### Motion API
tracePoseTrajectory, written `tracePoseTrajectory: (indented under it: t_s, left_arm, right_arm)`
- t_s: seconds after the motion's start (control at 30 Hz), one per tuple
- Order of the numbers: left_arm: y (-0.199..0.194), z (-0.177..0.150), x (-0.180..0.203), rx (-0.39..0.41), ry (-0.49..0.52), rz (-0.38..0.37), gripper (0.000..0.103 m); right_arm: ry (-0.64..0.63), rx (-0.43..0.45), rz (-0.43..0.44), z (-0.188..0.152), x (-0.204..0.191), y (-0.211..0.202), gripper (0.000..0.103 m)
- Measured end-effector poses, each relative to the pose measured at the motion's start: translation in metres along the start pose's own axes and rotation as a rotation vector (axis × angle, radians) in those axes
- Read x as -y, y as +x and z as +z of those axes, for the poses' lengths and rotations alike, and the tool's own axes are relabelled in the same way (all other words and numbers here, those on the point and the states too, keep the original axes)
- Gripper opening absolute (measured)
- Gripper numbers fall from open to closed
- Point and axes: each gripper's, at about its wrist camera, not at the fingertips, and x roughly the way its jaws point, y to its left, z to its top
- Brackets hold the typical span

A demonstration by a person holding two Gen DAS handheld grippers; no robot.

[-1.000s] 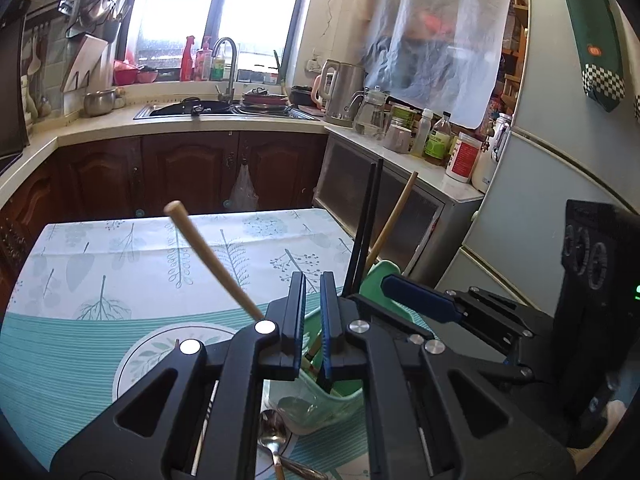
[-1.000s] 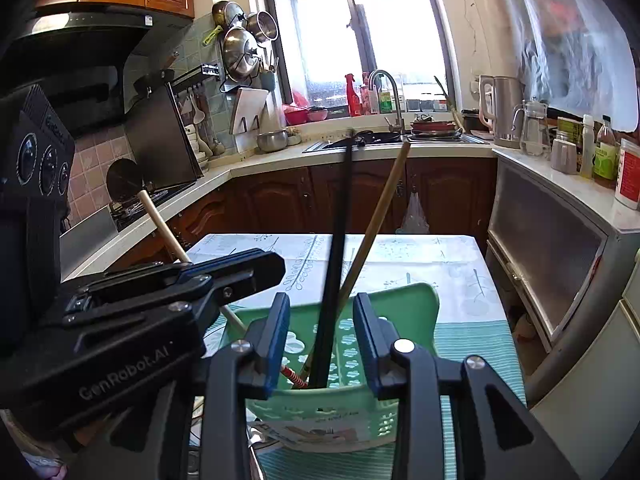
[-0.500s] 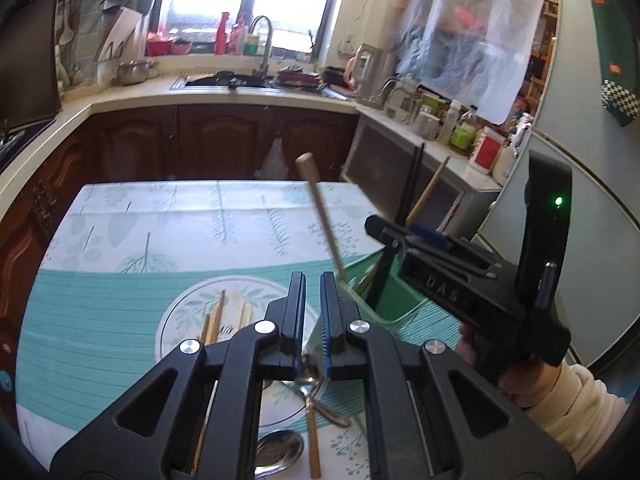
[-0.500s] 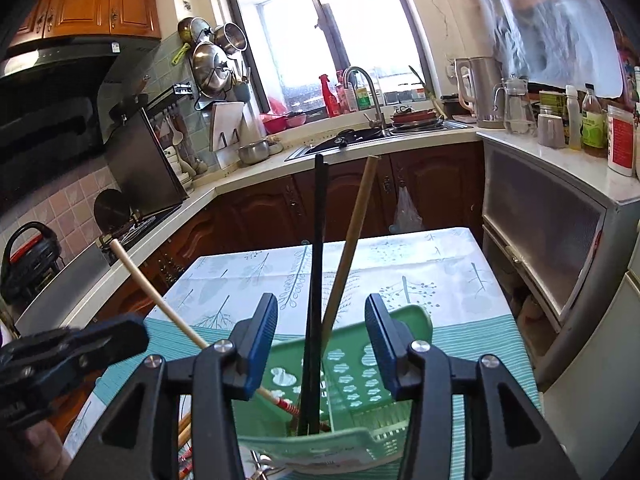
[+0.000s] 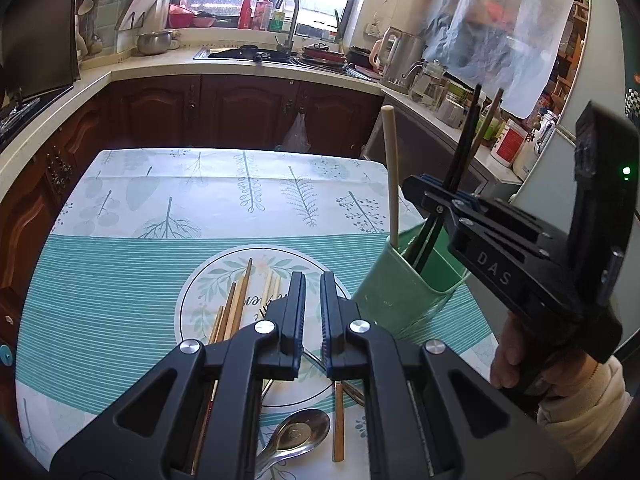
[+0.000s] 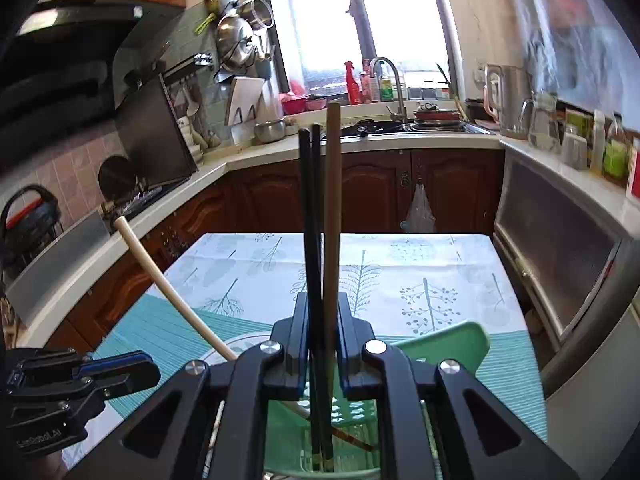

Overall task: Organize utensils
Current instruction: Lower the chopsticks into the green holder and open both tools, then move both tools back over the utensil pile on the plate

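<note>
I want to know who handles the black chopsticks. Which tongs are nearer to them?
Right. The right tongs are closed around the black chopsticks standing in the green holder. The left tongs hover apart, over the loose utensils on the table.

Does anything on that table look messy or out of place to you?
Yes. Several chopsticks and a metal spoon lie scattered flat on the tablecloth, outside the green holder. Inside it, one pale stick leans far out sideways while the others stand nearly upright.

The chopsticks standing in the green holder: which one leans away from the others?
The pale round-tipped chopstick leans left, alone, outside the right gripper; the two black ones and the brown one stand together between its fingers.
</note>
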Motion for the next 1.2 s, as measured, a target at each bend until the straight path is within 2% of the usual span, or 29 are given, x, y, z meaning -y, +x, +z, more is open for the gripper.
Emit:
tracePoseTrajectory:
  t_s: [0.13,0.3,0.37,0.47,0.53,0.6,0.67,0.97,1.1,1.2]
  left_arm:
    - [0.000,-0.001,0.000,-0.001,0.005,-0.002,0.005]
    - [-0.005,-0.002,0.000,-0.002,0.001,0.001,0.005]
    - [-0.007,-0.002,-0.002,0.000,-0.004,0.003,0.005]
    - [-0.012,-0.001,-0.004,0.007,-0.013,0.008,0.005]
    - [-0.016,-0.001,-0.007,0.015,-0.022,0.010,0.005]
    - [-0.020,0.000,-0.010,0.020,-0.035,0.011,0.005]
    - [-0.022,0.001,-0.013,0.016,-0.047,0.013,0.005]
    - [-0.044,0.010,-0.019,-0.048,-0.018,0.149,0.005]
    - [-0.056,0.010,-0.032,-0.086,-0.028,0.184,0.005]
    - [-0.061,0.008,-0.044,-0.117,-0.043,0.183,0.005]
  right_arm:
    - [-0.101,0.010,-0.039,0.004,-0.023,-0.011,0.011]
    - [-0.256,-0.001,-0.129,0.004,-0.057,-0.018,0.011]
    - [-0.275,-0.017,-0.134,0.004,-0.065,-0.017,0.011]
    - [-0.236,-0.028,-0.100,0.007,-0.067,-0.019,0.014]
    - [-0.202,-0.019,-0.093,0.012,-0.065,-0.022,0.021]
    - [-0.161,-0.004,-0.072,0.016,-0.062,-0.027,0.033]
    - [-0.120,0.013,-0.035,0.021,-0.057,-0.032,0.037]
    - [-0.088,0.049,0.032,0.025,-0.068,-0.059,0.037]
    - [-0.083,0.033,0.054,0.019,-0.075,-0.068,0.037]
    - [-0.075,0.021,0.072,0.014,-0.080,-0.074,0.037]
